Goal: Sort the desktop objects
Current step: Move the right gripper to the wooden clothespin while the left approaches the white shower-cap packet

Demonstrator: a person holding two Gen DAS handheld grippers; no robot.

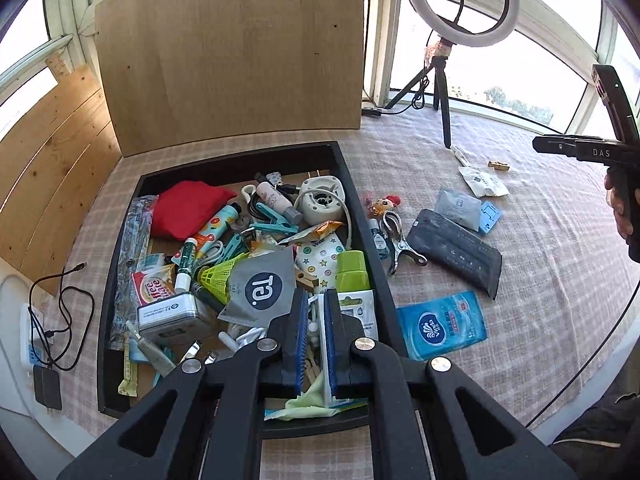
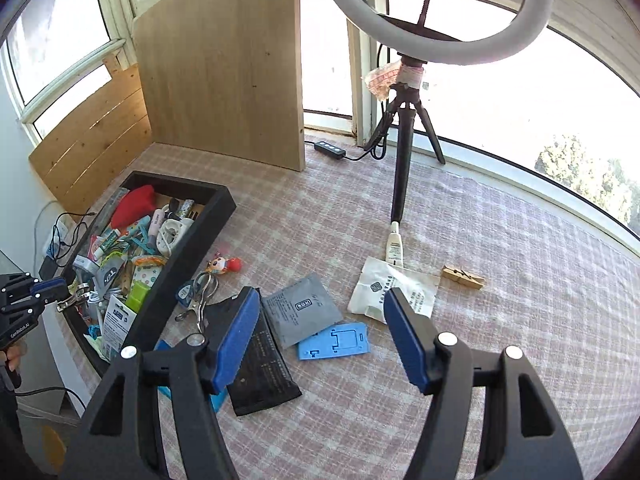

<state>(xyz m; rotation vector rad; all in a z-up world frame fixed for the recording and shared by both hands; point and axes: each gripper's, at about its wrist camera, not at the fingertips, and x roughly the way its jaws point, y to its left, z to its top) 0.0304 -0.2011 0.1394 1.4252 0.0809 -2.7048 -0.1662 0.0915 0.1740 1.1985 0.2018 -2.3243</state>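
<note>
A table under a pink checked cloth [image 2: 480, 240] fills both views, with a pale wooden board [image 2: 224, 72] standing at its far side and a ring light [image 2: 440, 54] on a small tripod beside it. A black tray [image 1: 240, 162] on the left is heaped with sorted odds and ends. The items yet to be sorted lie on the cloth just right of the tray: a black pouch [image 2: 260, 376], a blue Vinda wipes pack [image 1: 442, 324], a grey sachet [image 2: 304, 308], a white sachet [image 2: 400, 280], a blue phone stand [image 2: 334, 340], a metal clip [image 2: 200, 300], a small toy figure [image 2: 224, 266] and, farther right, a wooden clothespin [image 2: 463, 276]. The right gripper [image 2: 321, 294] hangs spread wide over the grey sachet and phone stand, with nothing in it. The left gripper [image 1: 316, 320] is above the tray's near end, pinched to a narrow slit; I cannot tell whether it grips anything.
</note>
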